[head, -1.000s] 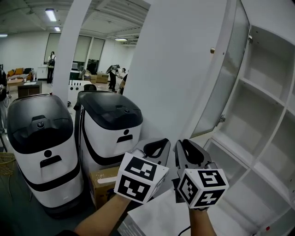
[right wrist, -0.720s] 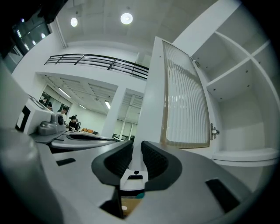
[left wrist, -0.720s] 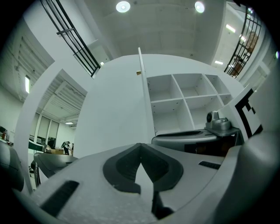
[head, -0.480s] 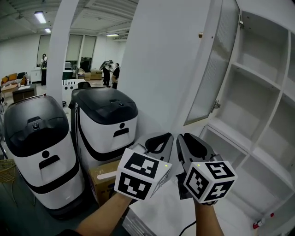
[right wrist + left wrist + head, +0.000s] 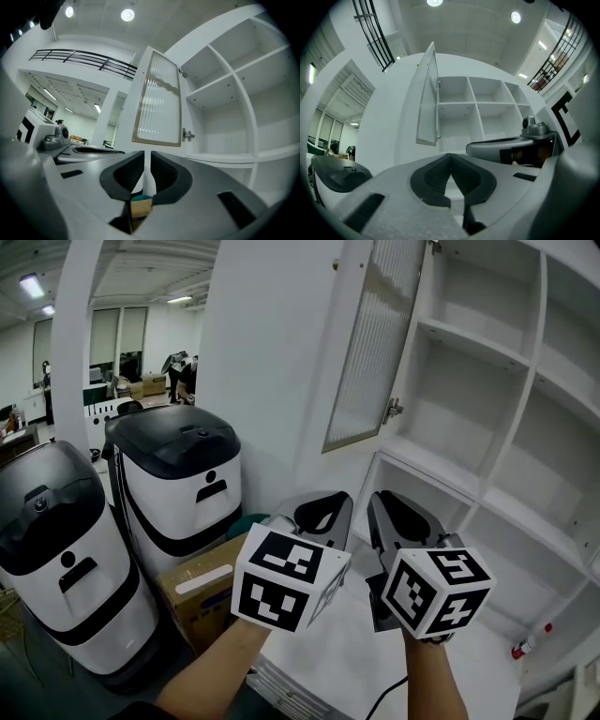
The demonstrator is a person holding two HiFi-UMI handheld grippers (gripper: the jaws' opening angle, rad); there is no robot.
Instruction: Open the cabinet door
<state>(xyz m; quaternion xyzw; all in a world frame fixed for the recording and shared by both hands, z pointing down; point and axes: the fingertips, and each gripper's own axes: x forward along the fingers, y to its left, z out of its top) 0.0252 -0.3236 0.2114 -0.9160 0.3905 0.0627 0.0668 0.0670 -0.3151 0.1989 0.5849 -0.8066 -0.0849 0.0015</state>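
The white cabinet door with its ribbed glass panel stands swung wide open to the left, hinged on the cabinet, whose bare white shelves show. The door also appears edge-on in the left gripper view and face-on in the right gripper view. My left gripper is shut with its tips together and nothing in it. Close beside it, my right gripper is shut to a thin slit and holds nothing. Both point at the cabinet and touch neither door nor shelves.
Two black-and-white machines and a cardboard box stand at the left, behind a white column. A white surface lies under the grippers. A red-capped marker lies at the lower right. People stand far back.
The view and both grippers have swung right together towards the open cabinet. The machines have slid left and the shelves fill more of the picture. The door stays open.
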